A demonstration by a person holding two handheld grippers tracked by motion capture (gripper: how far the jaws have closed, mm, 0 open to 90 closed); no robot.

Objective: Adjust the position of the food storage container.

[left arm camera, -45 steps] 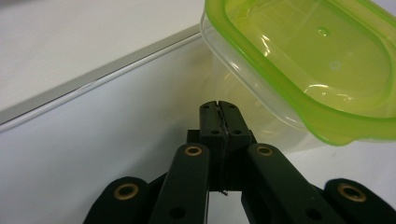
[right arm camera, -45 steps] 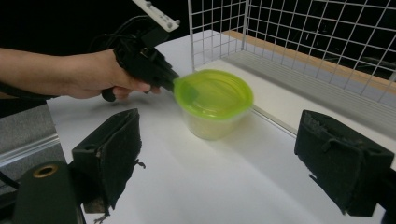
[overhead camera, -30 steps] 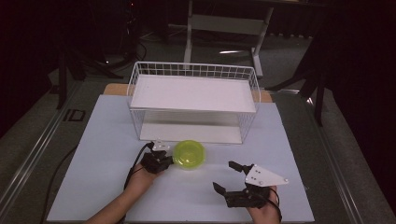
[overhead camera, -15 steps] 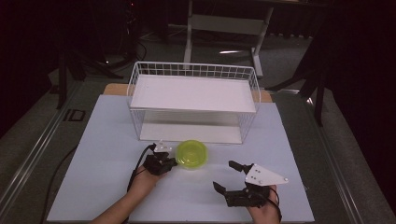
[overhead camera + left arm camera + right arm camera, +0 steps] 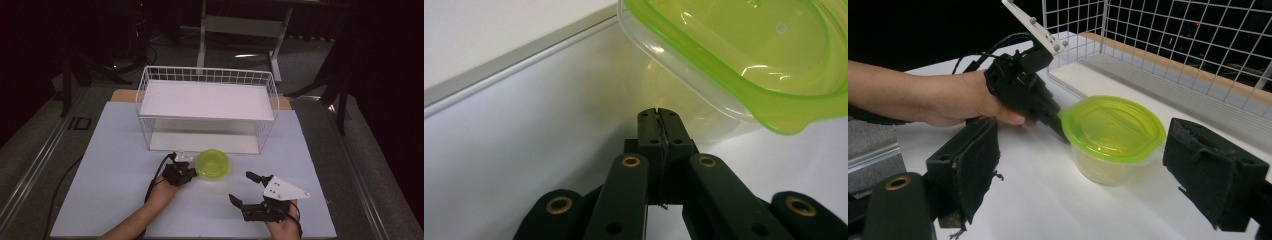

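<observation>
Since a second ago, the left gripper [image 5: 186, 171] has been edging rightward up to the round, translucent lime-green plastic container with its lid on [image 5: 212, 164]; its jaws are now sitting pressed together, tips just under the lid's rim in the left gripper view. That container is resting on the white table [image 5: 110, 165], just in front of the white wire basket shelf [image 5: 207, 100]. Nearer the person, the right gripper [image 5: 250, 189] is hovering with its jaws spread wide, framing the container in the right gripper view.

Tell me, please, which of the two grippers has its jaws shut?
The left gripper, beside the green-lidded container: its jaws meet, while the right gripper is spread wide.
</observation>
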